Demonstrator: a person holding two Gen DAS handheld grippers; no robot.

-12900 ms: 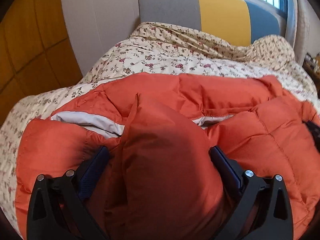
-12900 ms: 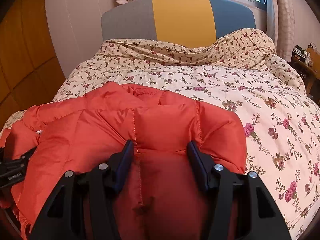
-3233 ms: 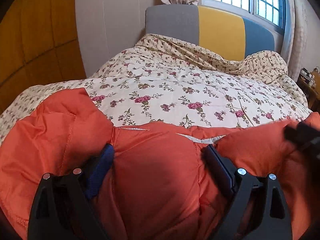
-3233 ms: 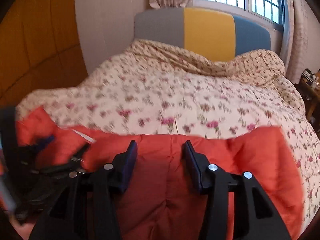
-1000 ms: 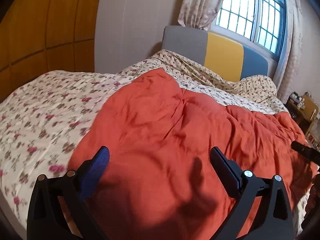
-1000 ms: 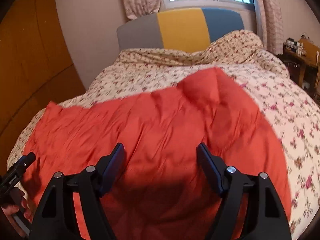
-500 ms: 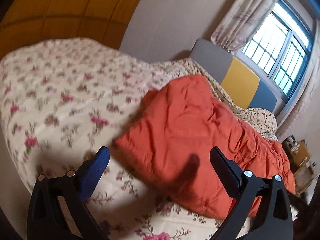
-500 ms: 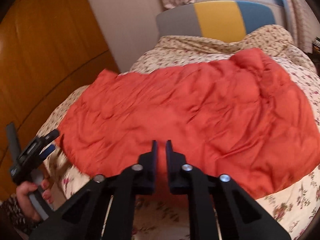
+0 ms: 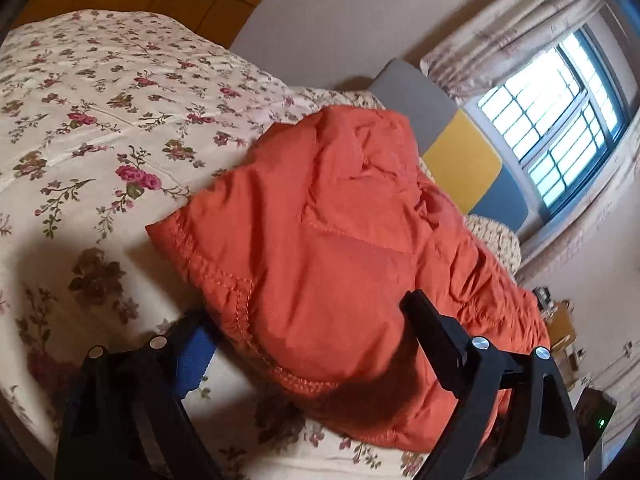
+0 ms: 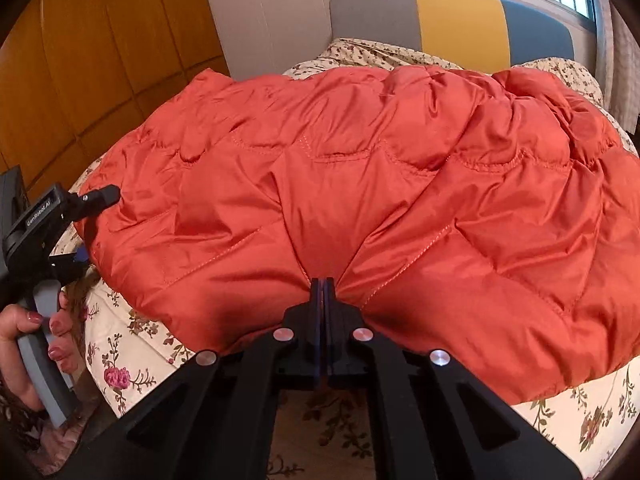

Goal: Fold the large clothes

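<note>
The orange puffer jacket (image 10: 380, 200) lies spread across the bed (image 10: 132, 364), on the floral quilt, its long side running along the bed's near edge and its far side reaching toward the grey, yellow and blue headboard (image 10: 452, 28). Taking that near edge as the landmark, both grippers work on the side of the jacket closest to it.

The right gripper (image 10: 322, 284) is clenched tight on a pinch of the jacket's near hem — the fabric puckers into radiating creases at the fingertips, which suggests a thin fold of shell is caught there. Pinching at the hem, rather than on the padded body, looks chosen so the whole edge can be lifted and carried over in one piece.

The left gripper (image 9: 308, 320) is spread wide and straddles the jacket's stitched corner (image 9: 224, 276), one blue-padded finger on the quilt beside it, the other over the orange fabric. Its jaws have just been closing, with that corner between them, though the pads do not yet press on it. In the right wrist view a hand (image 10: 28, 336) holds this gripper at the jacket's left end.

With two spaced holds along one edge, the likely aim is to fold the near side away from the bed's edge — evenly, without the slippery fabric sagging between.
</note>
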